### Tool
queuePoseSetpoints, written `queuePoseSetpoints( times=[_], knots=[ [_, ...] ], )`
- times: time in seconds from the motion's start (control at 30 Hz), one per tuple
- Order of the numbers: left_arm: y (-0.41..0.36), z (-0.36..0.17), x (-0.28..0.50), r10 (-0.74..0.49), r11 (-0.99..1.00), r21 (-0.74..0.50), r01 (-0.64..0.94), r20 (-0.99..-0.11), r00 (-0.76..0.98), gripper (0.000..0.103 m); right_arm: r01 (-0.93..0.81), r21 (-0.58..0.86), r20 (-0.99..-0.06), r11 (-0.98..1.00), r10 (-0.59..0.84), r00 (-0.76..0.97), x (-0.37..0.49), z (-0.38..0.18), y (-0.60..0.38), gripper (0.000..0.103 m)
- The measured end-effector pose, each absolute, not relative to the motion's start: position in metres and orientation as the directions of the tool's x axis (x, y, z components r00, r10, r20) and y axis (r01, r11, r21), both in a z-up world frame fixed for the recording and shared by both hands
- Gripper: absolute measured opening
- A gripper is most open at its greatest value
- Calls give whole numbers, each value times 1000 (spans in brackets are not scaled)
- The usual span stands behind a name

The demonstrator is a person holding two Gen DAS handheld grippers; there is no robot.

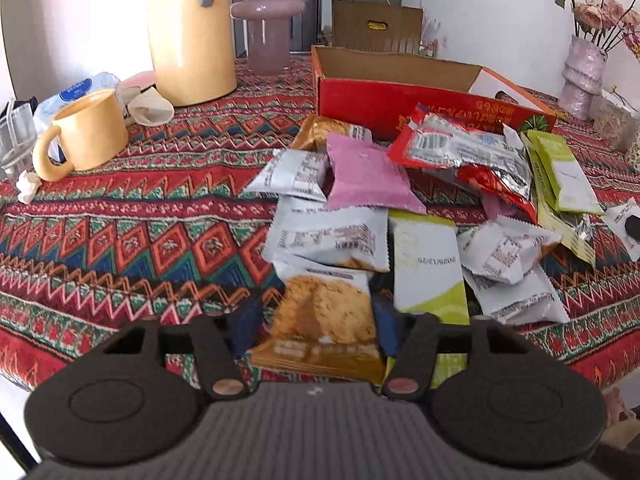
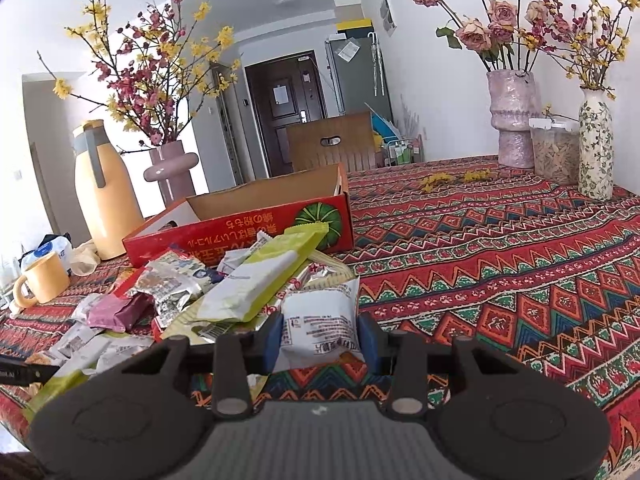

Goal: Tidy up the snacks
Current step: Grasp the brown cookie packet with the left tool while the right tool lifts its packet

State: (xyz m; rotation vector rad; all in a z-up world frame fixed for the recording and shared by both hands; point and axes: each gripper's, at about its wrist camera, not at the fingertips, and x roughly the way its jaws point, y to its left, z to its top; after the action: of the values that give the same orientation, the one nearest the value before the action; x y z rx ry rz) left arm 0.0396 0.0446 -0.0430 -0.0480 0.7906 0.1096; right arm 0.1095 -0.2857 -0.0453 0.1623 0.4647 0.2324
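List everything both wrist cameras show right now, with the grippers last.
Snack packets: many, white, pink, red, green, heaped before the box.
Cardboard box: one, red, open, behind the heap.
Thermos jug: one, yellow, far left.
Mug: one, yellow, near the jug.
Vases: four, pink and floral, table's far edges.
Tablecloth: one, red patterned.
Left gripper: shut on the cookie packet.
Right gripper: shut on a white packet.

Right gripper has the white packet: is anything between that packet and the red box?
Yes. The snack pile, with the green-and-white packet on top, lies between the white packet in the right gripper and the red box. Lifting over it should clear.
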Motion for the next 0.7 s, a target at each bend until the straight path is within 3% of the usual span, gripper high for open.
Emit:
queuePoseSetpoints(
  times=[0.17,0.7],
  knots=[
    [45,-43,36,78,993,-9,-118,-698,711,48,-184,211,-427,960,260,866,109,-47,-286,40],
    [51,-13,22,81,994,-15,-113,-604,793,48,-192,206,-394,960,261,881,104,-36,-286,40]
  ],
)
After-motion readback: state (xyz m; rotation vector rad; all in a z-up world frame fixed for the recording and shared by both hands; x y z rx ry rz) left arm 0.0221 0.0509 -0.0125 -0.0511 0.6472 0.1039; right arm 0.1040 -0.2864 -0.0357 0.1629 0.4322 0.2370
